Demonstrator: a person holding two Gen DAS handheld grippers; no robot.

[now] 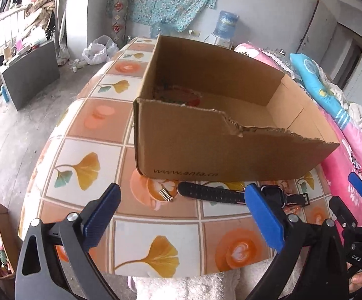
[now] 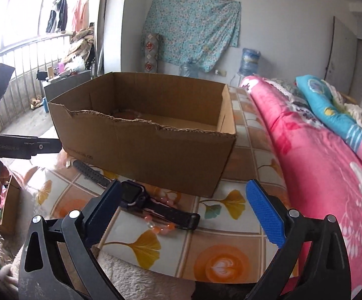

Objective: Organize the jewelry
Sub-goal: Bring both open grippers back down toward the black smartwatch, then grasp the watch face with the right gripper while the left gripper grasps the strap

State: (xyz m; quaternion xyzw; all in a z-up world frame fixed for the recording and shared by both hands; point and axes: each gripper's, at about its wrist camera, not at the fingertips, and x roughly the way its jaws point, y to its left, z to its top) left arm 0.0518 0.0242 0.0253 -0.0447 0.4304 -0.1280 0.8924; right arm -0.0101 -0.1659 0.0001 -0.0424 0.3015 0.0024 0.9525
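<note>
A: Starting at the left of the tiled tablecloth point(image 1: 86, 130), the left gripper point(image 1: 181, 212) hung with its jaws spread as wide as they go and nothing between the pads. Just ahead of it lay a small silver comb-like hair clip point(image 1: 166, 195), close under the near wall of the cardboard box point(image 1: 205, 150).

B: And right beside the clip the black watch point(image 1: 220, 195) stretched along the foot of the box, strap end toward the clip. From the right wrist view the watch point(image 2: 141, 197) showed a purple-edged case tucked against the left finger, buckle end pointing out into the open.

A: Underneath that strap a pink bead bracelet point(image 2: 159, 227) peeked out. That was the tricky bit, in my reading: lift the watch carelessly and the beads could drag along.

B: The right gripper point(image 2: 183, 210) was also wide open, empty, and sat low over the watch and beads. I'd say the good play was to take the watch across its case, not the floppy strap, and close squarely.

A: Agreed. For the left side, the clip looked thin and flat on the cloth, so a steep approach with pads straddling it seemed best.

B: Inside the box something reddish point(image 1: 181, 97) lay at the far left; what it was, I couldn't tell. The pink quilt point(image 2: 318, 162) crowded the right edge, so room there looked tight.
</note>
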